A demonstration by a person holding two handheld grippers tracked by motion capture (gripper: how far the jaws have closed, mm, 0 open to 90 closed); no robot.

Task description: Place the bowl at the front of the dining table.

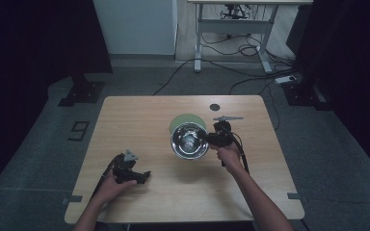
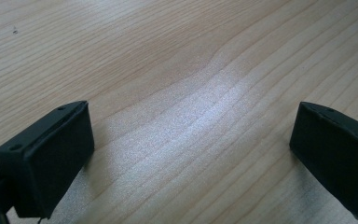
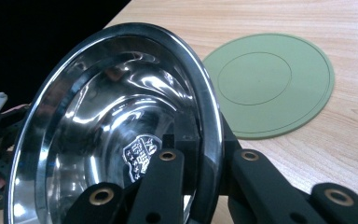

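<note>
The right gripper (image 3: 200, 154) is clamped on the rim of a shiny steel bowl (image 3: 107, 126), one jaw inside and one outside, holding it tilted above the table (image 1: 139, 120) beside a round green mat (image 3: 272, 84). A stamped emblem sits on the bowl's bottom; its writing is too small to read. The left gripper (image 2: 191, 149) rests wide open on bare wood, holding nothing.

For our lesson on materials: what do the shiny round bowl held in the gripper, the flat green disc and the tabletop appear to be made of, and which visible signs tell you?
Shiny round bowl: polished metal, probably stainless steel; it gives mirror-like reflections and bears a stamped mark.
Flat green disc: matte, thin, with moulded rings; likely silicone or rubber.
Light tabletop: wood or wood-look laminate; it shows grain lines under a soft sheen.
</note>
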